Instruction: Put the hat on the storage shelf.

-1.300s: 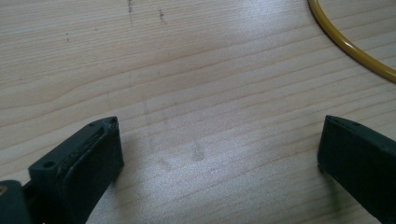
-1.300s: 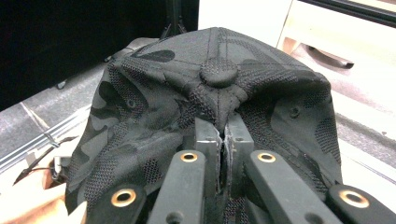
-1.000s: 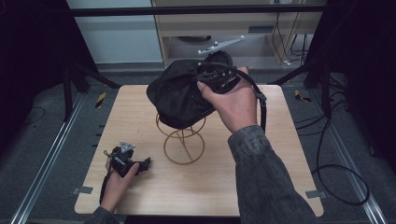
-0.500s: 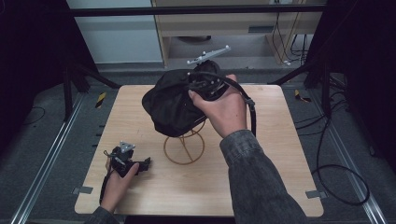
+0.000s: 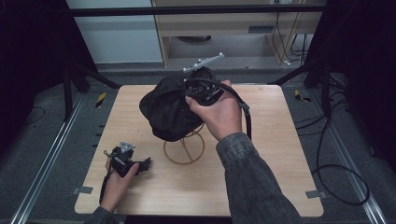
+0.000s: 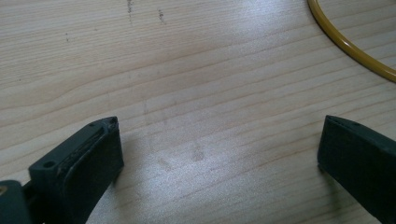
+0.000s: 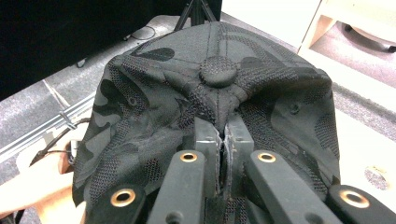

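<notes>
The right gripper (image 7: 223, 140) has its 2 jaws pressed together on a fold of the black camouflage cap (image 5: 170, 109), pinching the cloth just below the crown button (image 7: 218, 71); in the high view the cap hangs over the top of the yellow wire stand (image 5: 183, 147) near the middle of the table (image 5: 280, 154); the left gripper (image 5: 140, 164) rests low at the table's near left edge, jaws spread wide with bare wood between them; the stand's yellow ring (image 6: 345, 42) curves close by.
</notes>
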Demonstrator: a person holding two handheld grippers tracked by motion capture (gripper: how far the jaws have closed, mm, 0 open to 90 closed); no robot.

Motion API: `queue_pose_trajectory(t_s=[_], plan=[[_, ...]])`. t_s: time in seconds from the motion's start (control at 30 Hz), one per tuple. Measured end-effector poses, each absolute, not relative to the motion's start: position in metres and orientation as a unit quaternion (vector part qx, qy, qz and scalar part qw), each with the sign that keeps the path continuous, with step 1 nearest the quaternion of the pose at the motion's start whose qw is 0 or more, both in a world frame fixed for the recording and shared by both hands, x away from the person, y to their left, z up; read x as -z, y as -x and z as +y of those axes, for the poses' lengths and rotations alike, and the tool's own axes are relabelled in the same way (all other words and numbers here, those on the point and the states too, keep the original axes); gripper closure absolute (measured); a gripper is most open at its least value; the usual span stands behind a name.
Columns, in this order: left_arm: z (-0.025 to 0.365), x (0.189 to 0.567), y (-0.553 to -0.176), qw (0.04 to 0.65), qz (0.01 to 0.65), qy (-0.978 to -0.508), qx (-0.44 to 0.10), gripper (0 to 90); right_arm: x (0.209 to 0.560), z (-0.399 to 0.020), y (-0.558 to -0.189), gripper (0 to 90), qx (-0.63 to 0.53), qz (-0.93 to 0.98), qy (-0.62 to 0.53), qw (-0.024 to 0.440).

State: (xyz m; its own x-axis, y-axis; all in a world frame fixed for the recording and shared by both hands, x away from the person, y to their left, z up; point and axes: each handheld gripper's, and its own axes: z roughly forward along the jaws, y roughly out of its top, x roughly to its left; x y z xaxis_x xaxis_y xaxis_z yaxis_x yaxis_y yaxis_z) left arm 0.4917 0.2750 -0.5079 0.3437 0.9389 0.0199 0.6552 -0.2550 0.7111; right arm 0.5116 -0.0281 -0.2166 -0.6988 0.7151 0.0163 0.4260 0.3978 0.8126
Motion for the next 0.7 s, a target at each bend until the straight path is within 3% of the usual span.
queue_pose_trajectory(t_s=[0.7], plan=[[0.275,0.508,-0.492,0.311,0.525,-0.759,-0.228,0.0,0.237,-0.034,-0.508,86.9,-0.403,0.827,-0.359,0.156]])
